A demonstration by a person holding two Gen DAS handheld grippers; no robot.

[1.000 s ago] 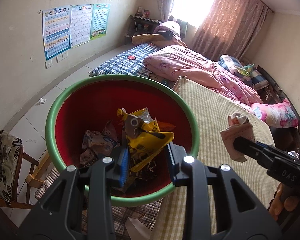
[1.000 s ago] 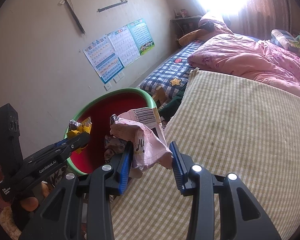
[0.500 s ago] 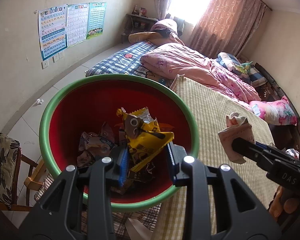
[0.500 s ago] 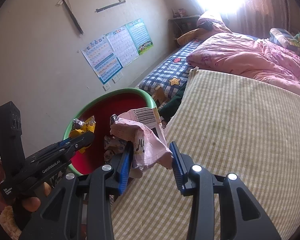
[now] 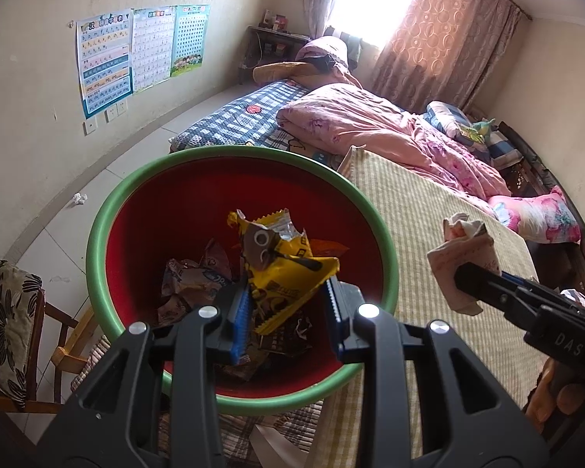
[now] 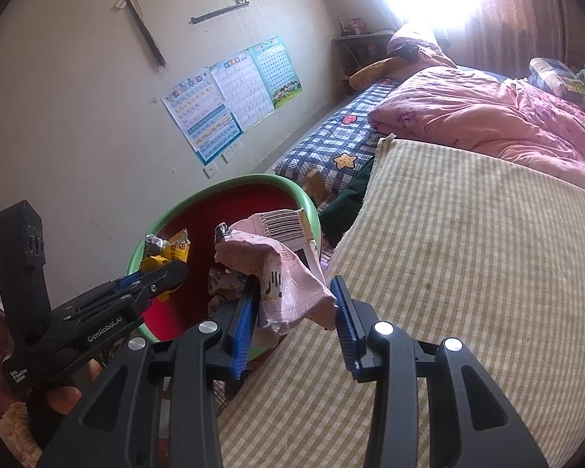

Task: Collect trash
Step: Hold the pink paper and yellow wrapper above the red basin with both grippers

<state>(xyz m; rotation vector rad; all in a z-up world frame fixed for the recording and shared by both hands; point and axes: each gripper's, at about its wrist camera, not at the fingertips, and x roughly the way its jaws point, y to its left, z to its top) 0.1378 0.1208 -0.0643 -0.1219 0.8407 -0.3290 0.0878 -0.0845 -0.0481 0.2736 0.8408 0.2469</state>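
The left gripper [image 5: 286,308] pinches a yellow wrapper [image 5: 288,273] over the red bin [image 5: 109,210], the right gripper [image 6: 294,312] a pink packet [image 6: 280,273] near its rim: both seem light, crinkly, slippery, best held mid-body.

A crumpled yellow wrapper [image 5: 288,273] sits pinched between the left gripper [image 5: 288,308] pads, above the red, green-rimmed bin [image 5: 109,210] holding more wrappers; a crumpled pink packet [image 6: 280,273] with a barcode is clamped in the right gripper [image 6: 296,312], beside the bin's rim
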